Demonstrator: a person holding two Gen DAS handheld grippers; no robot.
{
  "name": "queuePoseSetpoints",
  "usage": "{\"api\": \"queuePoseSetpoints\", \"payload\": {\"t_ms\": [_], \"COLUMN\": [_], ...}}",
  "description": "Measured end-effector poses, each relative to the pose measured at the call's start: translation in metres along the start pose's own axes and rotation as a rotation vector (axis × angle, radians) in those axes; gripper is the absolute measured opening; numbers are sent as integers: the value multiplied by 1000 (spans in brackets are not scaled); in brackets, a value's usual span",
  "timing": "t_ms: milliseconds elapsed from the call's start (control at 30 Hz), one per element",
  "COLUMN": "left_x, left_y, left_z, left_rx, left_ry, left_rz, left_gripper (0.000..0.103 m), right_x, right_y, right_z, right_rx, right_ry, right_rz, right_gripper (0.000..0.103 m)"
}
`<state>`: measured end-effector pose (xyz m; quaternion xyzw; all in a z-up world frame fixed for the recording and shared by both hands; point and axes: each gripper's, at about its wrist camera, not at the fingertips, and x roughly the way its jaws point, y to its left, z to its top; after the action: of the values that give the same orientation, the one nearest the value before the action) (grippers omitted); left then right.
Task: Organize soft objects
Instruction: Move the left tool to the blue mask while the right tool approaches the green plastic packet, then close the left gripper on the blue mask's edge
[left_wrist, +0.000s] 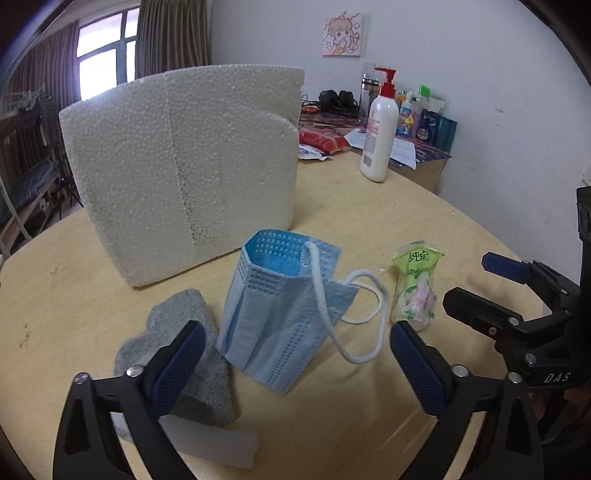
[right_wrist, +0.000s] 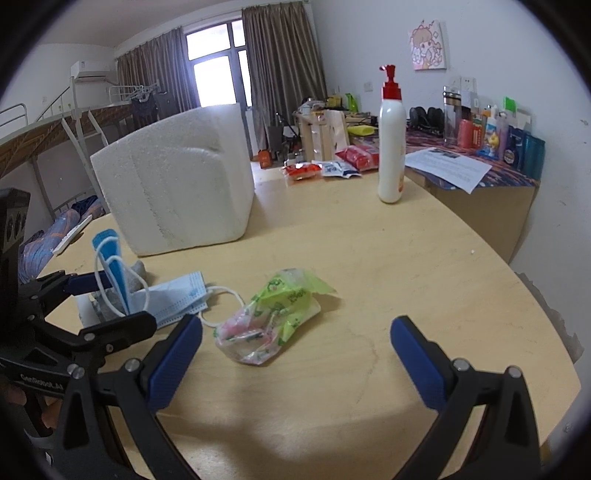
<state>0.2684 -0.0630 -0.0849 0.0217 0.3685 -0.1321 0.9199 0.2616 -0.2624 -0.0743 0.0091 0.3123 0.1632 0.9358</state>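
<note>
A blue face mask (left_wrist: 280, 314) with white ear loops lies half folded on the wooden table (left_wrist: 74, 295), between the fingers of my open left gripper (left_wrist: 295, 339). A grey sock (left_wrist: 207, 373) lies by the left finger. A green tissue packet (left_wrist: 415, 288) lies to the mask's right. A white foam box (left_wrist: 184, 173) stands behind them. My right gripper (right_wrist: 295, 332) is open and empty, just short of the tissue packet (right_wrist: 273, 317). The mask (right_wrist: 177, 295), the foam box (right_wrist: 177, 192) and the left gripper (right_wrist: 92, 306) also show there.
A white lotion bottle (left_wrist: 380, 136) with a red pump stands farther back on the table. Red and white snack packets (right_wrist: 332, 166) lie beyond it. A cluttered side desk (right_wrist: 480, 158) holds paper and bottles. A white flat piece (left_wrist: 218, 443) lies under the sock.
</note>
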Motion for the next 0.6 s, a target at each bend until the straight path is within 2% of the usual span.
{"api": "queuePoseSetpoints", "payload": {"t_ms": [133,300,433,600], "left_x": [8,23,25,25], "left_y": [2,5,12,13], "left_z": [3,3,4,4], "left_rx": [-8,-22,-65,-74], "left_ry": [15,82,96,96], "left_rz": [3,-34,-56,-84], "left_gripper": [81,50,44,24], "right_x": [6,10,13,16], "right_y": [-3,-3,0,4], "right_z": [0,2,2,2], "right_rx": [7,5,-14,-31], "right_ry": [19,41,66,86], "right_rz": [3,14,19,22], "right_gripper": [103,103,103,103]}}
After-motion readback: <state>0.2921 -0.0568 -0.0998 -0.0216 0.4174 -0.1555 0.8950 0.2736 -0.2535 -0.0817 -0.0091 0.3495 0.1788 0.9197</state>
